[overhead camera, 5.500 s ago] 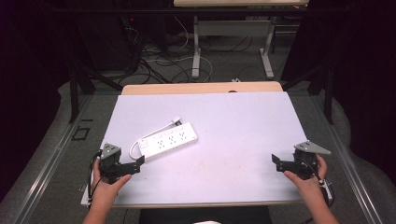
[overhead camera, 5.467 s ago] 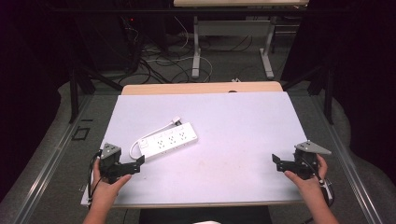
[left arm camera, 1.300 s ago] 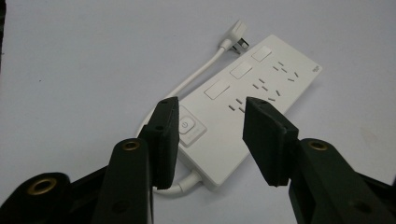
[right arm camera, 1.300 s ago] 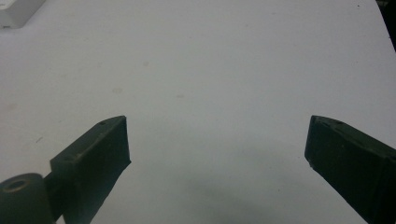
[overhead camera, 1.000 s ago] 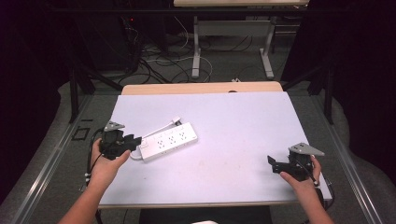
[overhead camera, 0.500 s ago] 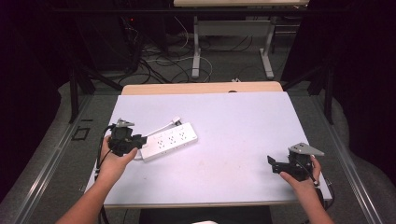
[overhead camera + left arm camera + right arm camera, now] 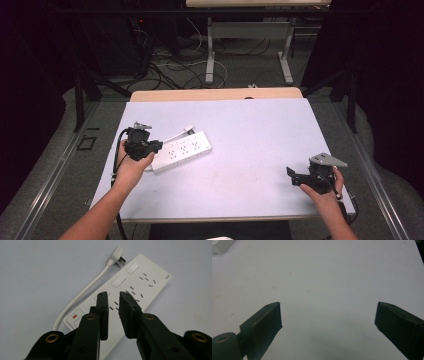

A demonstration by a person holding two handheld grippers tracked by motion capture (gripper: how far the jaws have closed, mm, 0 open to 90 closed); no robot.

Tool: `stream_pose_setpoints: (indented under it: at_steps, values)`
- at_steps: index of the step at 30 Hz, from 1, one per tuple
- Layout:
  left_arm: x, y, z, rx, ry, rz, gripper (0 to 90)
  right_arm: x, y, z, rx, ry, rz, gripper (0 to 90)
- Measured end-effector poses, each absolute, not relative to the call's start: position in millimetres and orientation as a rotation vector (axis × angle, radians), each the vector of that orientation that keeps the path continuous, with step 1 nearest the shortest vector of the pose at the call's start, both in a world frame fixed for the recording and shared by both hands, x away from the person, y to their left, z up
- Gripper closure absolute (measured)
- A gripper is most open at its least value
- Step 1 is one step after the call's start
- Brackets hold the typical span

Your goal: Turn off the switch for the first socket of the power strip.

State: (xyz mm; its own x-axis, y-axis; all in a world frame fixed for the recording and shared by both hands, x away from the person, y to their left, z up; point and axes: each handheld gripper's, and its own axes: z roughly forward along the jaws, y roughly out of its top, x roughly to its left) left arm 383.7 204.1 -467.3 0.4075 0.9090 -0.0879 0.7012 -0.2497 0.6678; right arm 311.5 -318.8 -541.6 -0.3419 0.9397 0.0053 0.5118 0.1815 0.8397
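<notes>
A white power strip (image 7: 182, 150) lies on the pale table (image 7: 250, 125), left of centre, with its short cord (image 7: 85, 292) and plug (image 7: 188, 129) curled beside it. My left gripper (image 7: 159, 145) hovers at the strip's left end, over the sockets near the red switch (image 7: 74, 316). Its jaws have just been closing to a narrow gap (image 7: 113, 296), and nothing is between them. My right gripper (image 7: 291, 172) rests near the table's front right, held by a hand. Its jaws stand wide apart over bare table (image 7: 328, 312).
A wooden tabletop edge (image 7: 215, 94) runs behind the pale table. Beyond it are desk legs (image 7: 210, 50) and loose cables on the floor. Dark metal frame posts (image 7: 77, 95) flank the table on both sides.
My left hand has moved away from the front edge and rightward, up to the power strip's left end, and its jaws have narrowed. The right hand and the strip have stayed put.
</notes>
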Motion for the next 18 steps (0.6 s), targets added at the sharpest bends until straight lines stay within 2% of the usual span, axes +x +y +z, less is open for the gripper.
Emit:
stream_pose_setpoints:
  at_steps: [18]
  values:
    - [404.9, 194.9, -468.7, 1.998, 1.42, 0.356, 82.8, 312.1, -317.7, -542.4, 1.355, 1.928, 1.058, 6.5]
